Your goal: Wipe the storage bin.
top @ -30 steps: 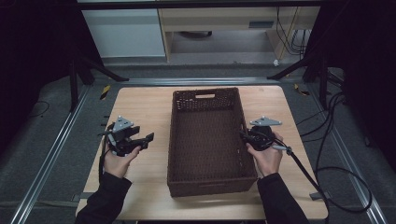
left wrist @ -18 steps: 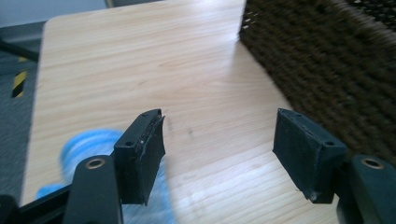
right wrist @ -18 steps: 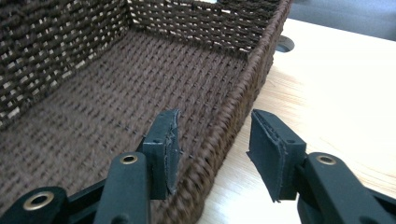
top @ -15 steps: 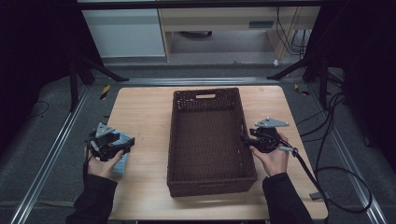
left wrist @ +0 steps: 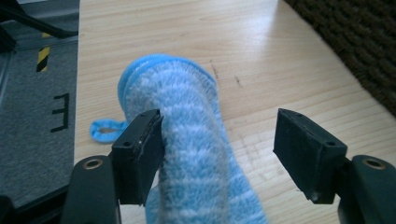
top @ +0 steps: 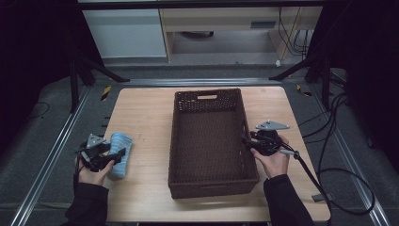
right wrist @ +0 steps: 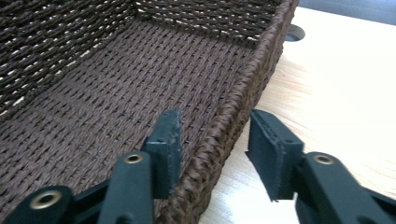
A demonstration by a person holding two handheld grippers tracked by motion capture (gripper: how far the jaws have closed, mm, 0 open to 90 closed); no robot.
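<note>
A fuzzy blue-and-white striped cloth (top: 121, 140) lies near the left edge of the wooden table (top: 146, 108). My left gripper (top: 117, 155) is low over it and open. In the left gripper view the cloth (left wrist: 191, 140) runs between the jaws of my left gripper (left wrist: 218, 135), against the left pad and apart from the right one. My right gripper (top: 247, 141) sits at the right wall of the dark woven basket (top: 207, 94). In the right gripper view my right gripper (right wrist: 215, 130) straddles the basket's rim (right wrist: 261, 60); its jaws have just been closing, and gaps remain on both sides.
The basket stands in the middle of the table, with nothing inside it. Metal rails run along both sides of the table. Cables trail on the floor at the right. A small blue loop (left wrist: 105, 129) of the cloth lies at the table's left edge.
My left hand has moved left and down toward the table's near-left part, and the blue cloth now shows under its gripper. The right hand has stayed at the basket's wall.
</note>
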